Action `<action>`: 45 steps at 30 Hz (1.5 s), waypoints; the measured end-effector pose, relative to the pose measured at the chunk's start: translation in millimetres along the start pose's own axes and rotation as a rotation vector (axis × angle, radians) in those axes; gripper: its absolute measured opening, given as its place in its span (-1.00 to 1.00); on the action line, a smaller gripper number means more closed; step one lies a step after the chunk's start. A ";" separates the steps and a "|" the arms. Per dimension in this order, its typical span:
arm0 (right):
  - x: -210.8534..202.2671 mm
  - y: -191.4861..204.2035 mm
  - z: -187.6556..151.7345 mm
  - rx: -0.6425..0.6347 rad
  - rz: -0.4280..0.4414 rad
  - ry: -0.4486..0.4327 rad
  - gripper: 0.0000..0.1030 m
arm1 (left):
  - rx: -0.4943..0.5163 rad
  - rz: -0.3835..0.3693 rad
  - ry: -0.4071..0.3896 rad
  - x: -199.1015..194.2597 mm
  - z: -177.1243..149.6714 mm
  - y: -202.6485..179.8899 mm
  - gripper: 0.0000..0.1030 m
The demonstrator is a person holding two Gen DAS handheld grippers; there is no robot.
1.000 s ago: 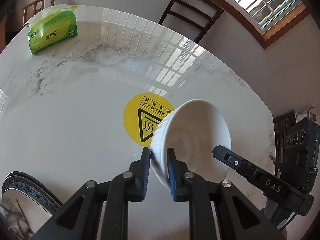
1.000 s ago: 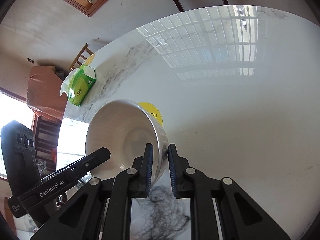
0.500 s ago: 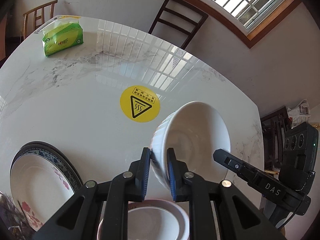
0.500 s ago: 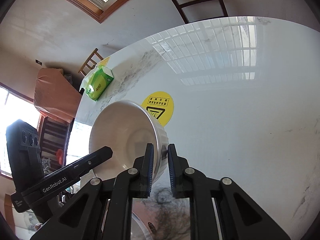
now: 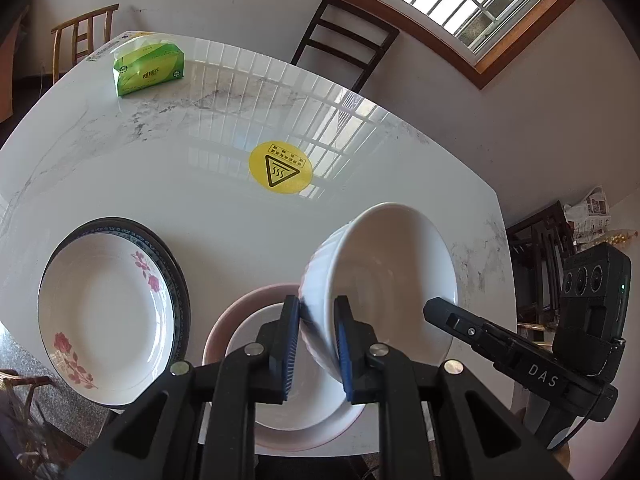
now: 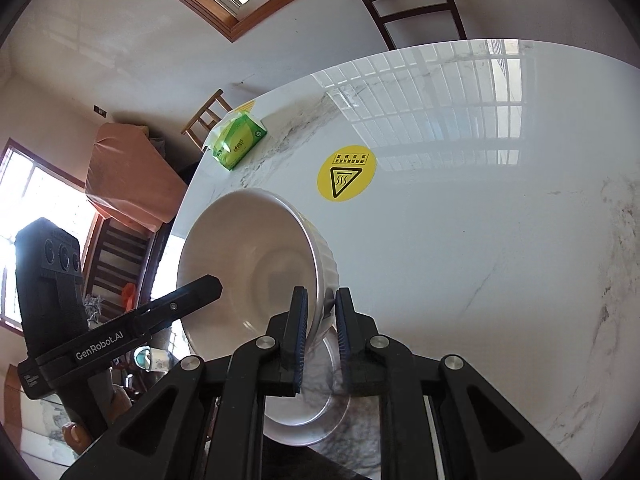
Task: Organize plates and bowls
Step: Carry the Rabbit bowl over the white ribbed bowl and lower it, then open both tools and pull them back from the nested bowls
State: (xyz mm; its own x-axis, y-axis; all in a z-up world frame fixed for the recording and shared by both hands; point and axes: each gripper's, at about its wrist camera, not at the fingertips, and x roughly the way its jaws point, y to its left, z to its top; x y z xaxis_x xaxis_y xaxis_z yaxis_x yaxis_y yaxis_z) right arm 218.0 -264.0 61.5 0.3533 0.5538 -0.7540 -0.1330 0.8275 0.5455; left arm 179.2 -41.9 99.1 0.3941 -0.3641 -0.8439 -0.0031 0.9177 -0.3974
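A white ribbed bowl [image 5: 384,272] is held in the air, tilted, by both grippers. My left gripper [image 5: 316,340] is shut on its left rim. My right gripper [image 6: 321,332] is shut on the opposite rim of the same bowl [image 6: 256,264]. Below it a pink-rimmed bowl [image 5: 256,320] sits on the white marble table [image 5: 200,200] near the front edge; it also shows in the right wrist view [image 6: 308,412]. A flowered white plate [image 5: 108,308] lies on a dark blue-rimmed plate [image 5: 176,268] at the front left.
A round yellow warning sticker [image 5: 280,172] marks the table's middle. A green tissue pack [image 5: 148,68] stands at the far left corner. Chairs [image 5: 344,40] stand around the table. The table's front edge is just below the pink-rimmed bowl.
Both grippers have pulled back and risen with the white bowl. The plates and the pink-rimmed bowl have come into view beneath it.
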 end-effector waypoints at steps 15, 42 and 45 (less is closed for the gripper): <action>15.9 8.1 -51.5 -0.006 -0.023 0.053 -0.69 | -0.030 0.018 0.067 12.3 -47.7 31.3 -0.66; 43.5 7.0 -69.2 -0.014 -0.059 0.105 -0.68 | -0.022 0.050 0.076 33.4 -61.0 35.5 -0.60; 43.2 7.3 -71.1 -0.019 -0.067 0.100 -0.68 | 0.005 0.066 0.062 33.8 -63.6 30.6 -0.54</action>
State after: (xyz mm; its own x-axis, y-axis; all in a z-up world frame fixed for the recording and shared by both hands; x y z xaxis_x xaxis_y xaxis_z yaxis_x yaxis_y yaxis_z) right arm 166.5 -227.4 6.9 0.2678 0.5027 -0.8219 -0.1296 0.8641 0.4863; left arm 134.0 -36.3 35.4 0.3360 -0.3116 -0.8889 -0.0228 0.9407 -0.3384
